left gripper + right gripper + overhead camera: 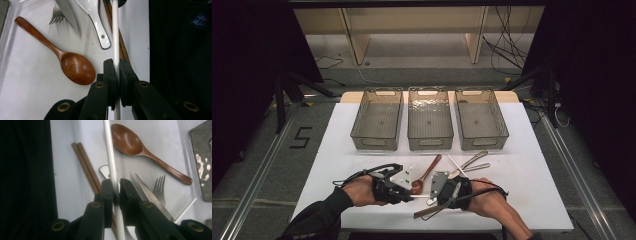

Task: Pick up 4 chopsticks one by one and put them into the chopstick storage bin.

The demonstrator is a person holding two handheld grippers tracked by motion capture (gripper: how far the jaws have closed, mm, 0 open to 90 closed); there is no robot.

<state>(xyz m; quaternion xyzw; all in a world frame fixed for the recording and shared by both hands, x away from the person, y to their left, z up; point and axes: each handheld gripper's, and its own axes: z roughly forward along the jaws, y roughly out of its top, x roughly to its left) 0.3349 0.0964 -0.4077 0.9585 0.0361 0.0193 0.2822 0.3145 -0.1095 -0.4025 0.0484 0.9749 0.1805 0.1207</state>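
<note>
L gripper point(404, 194) and R gripper point(438, 195) face each other at the near edge of the white table point(532, 175), each clamped on one white chopstick point(115, 37), held level between them just above the surface. L jaws closed tight on the stick; R jaws likewise pressed on it.

Clearance: utensil pile sits directly behind the grippers; open table to far L and far R of the hands, plus a bare strip between pile and bins. Near edge lies just below both wrists; little room toward the person.

Markings: "5" taped on floor point(301, 137), L of table. Small blue label on dark cloth, right edge of left gripper view; unreadable.

Count:
- clear bins point(430, 119): 3, side by side, far half of table.
- wooden spoon point(75, 66): 1.
- white ceramic spoon point(96, 18): 1.
- fork point(160, 188): 1.
- serrated knife point(147, 195): 1.
- brown chopsticks point(86, 166): 2, lying together.
- second white stick point(186, 208): 1, beside the fork.
</note>
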